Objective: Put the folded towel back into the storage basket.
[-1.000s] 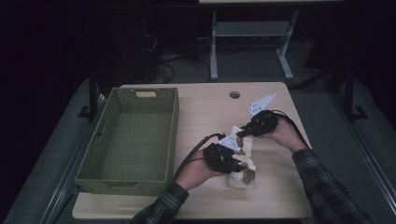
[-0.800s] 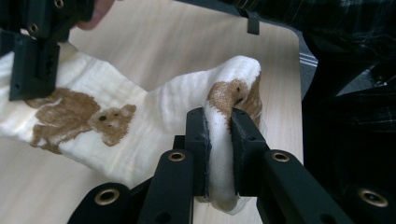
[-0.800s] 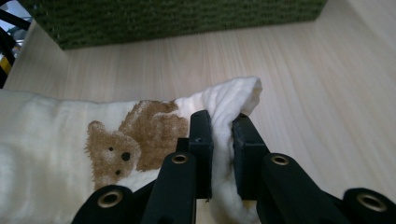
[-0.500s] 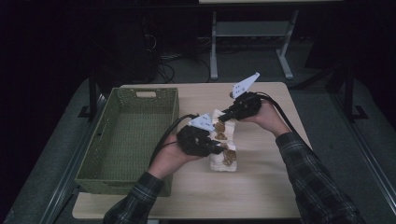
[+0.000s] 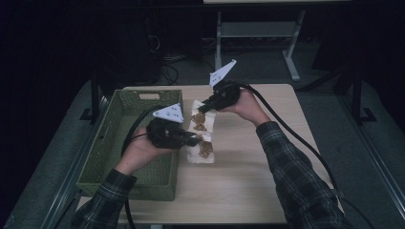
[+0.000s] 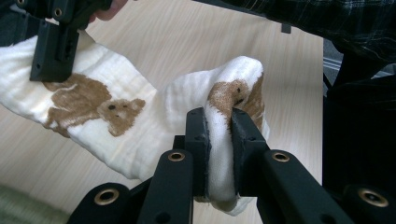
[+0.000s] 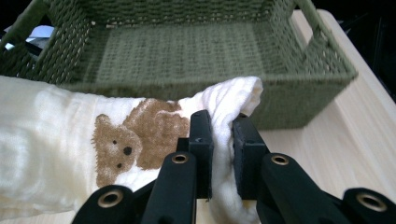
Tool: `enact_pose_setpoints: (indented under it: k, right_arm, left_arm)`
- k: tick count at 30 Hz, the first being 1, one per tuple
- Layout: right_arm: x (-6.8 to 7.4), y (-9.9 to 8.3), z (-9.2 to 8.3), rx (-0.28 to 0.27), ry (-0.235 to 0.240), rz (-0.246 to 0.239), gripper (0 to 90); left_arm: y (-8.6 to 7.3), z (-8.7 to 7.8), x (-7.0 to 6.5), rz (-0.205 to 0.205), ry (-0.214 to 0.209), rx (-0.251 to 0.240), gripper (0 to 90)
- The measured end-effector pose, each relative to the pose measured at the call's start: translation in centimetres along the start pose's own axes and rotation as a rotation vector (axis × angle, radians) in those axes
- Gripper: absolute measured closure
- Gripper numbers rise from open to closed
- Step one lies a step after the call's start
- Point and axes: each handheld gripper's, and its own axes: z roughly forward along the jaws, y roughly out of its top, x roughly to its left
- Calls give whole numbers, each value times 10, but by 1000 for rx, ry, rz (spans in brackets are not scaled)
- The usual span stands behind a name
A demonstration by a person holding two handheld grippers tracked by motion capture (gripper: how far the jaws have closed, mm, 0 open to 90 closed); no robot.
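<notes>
White bear-print cloth (image 5: 200,136) stretched between left claw (image 6: 219,140) and right claw (image 7: 223,140), each clamped on one end.

A green woven basket (image 5: 129,143) sits on the light wooden bench (image 5: 248,191), toward nine o'clock, with a handle slot in its far wall. Beyond the bench, at twelve o'clock, stands a grey metal frame (image 5: 258,33) on the dark floor.

light wooden counter (image 5: 248,191), bearing a green woven basket (image 5: 125,157) at its left and a bear-printed cloth (image 5: 200,155) beside it.
</notes>
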Motion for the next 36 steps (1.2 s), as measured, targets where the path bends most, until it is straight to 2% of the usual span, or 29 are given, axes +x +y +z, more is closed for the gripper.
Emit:
enact_pose_setpoints:
  k: [10, 16, 20, 24, 29, 36]
  right_arm:
    - [-4, 35, 36, -11, 20, -14, 805]
    - [-4, 57, 59, 7, 33, -35, 806]
    - [0, 72, 73, -9, 49, -53, 806]
    - [6, 78, 89, 1, 69, -67, 807]
    - [12, 76, 103, 14, 90, -60, 807]
    - [17, 74, 110, 19, 113, -56, 807]
  left_arm:
    - [-27, -42, 17, -21, 54, -1, 784]
    - [-42, -59, 21, -40, 74, 1, 783]
    - [-52, -69, 21, -55, 87, 13, 783]
    - [-66, -76, 23, -75, 97, 23, 783]
    - [-79, -80, 23, -89, 105, 16, 782]
    - [-87, -71, 20, -82, 64, 46, 778]
